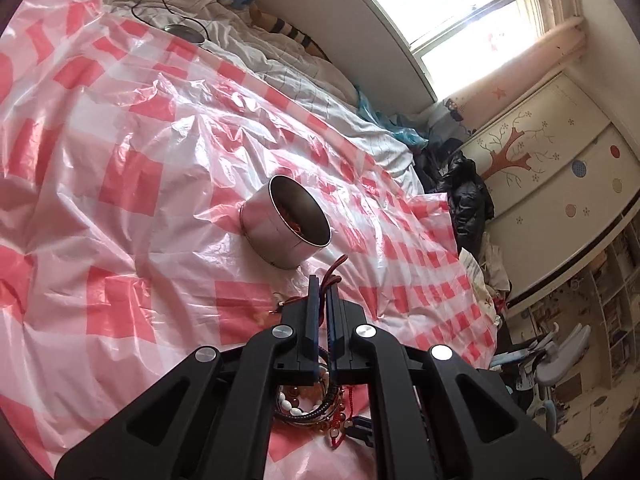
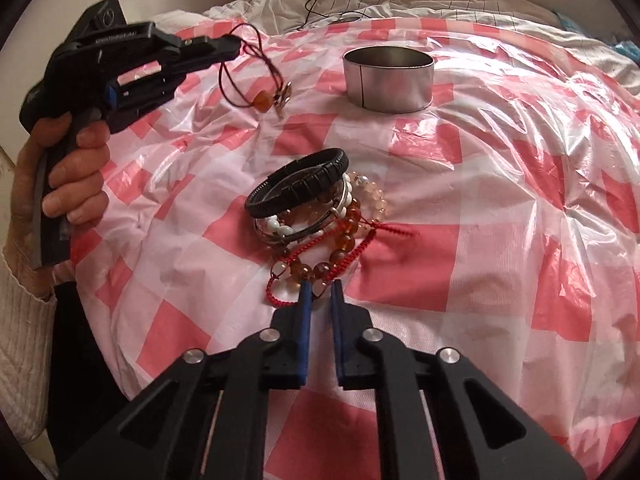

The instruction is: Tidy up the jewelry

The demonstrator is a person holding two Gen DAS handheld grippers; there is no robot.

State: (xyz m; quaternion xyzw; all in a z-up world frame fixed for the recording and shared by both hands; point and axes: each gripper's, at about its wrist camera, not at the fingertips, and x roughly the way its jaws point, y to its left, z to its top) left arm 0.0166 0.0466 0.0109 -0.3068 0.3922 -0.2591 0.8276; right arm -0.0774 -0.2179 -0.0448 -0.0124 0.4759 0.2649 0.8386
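Observation:
A round metal tin (image 2: pixel 389 79) stands on the pink checked plastic sheet (image 2: pixel 500 200); in the left wrist view the tin (image 1: pixel 286 226) holds something red. A pile of bracelets (image 2: pixel 316 216) lies mid-sheet: a black leather band, white and amber beads, red cords. My left gripper (image 1: pixel 323 286) is shut on a dark cord necklace (image 2: pixel 256 80), held above the sheet with its amber bead and metal charm hanging; the gripper also shows in the right wrist view (image 2: pixel 236 46). My right gripper (image 2: pixel 320 286) is a little open, its tips at the near edge of the pile, around an amber bead.
The sheet covers a bed with white bedding (image 2: pixel 400 4) behind. A black cable (image 1: pixel 160 0) and a round dark disc (image 1: pixel 185 33) lie at the far end. Clothes (image 1: pixel 466 196) are heaped by a wardrobe (image 1: pixel 560 168) beside the bed.

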